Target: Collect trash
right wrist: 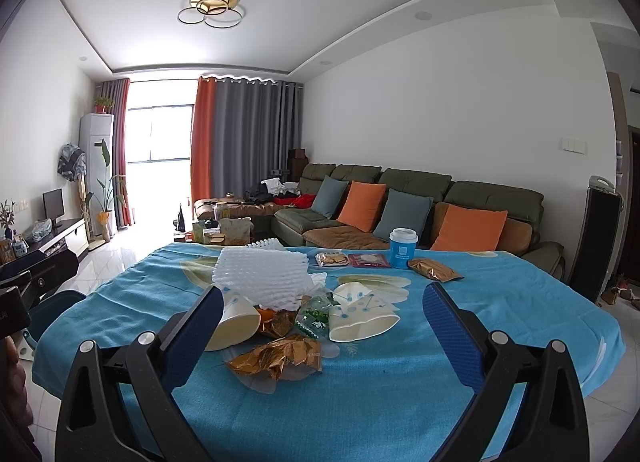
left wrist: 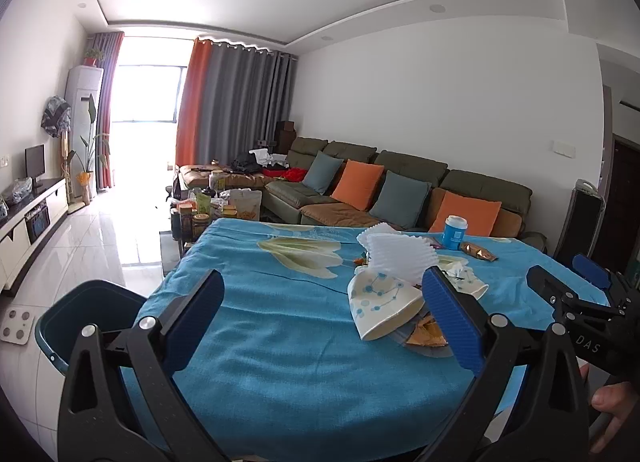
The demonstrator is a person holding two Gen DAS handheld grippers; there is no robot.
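Trash, a heap of crumpled gold foil wrappers (right wrist: 280, 356), white foam netting (right wrist: 262, 276) and tipped paper cups (right wrist: 362, 318), is lying mid-table while I am hovering both grippers (left wrist: 322, 318) (right wrist: 322, 336) wide and empty, risking scattering loose pieces off the blue cloth's (right wrist: 400, 402) near edge.

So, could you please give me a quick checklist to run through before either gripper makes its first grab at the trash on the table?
1. Left hand-held gripper open, nothing held: ok.
2. Right hand-held gripper open, nothing held: ok.
3. Crumpled gold foil wrapper lies nearest the right one, unobstructed: ok.
4. Dark teal plastic bin beside the table's left edge, opening facing up: ok.
5. Bin has room: cannot tell.
6. Upright blue paper cup with white lid is empty: cannot tell.
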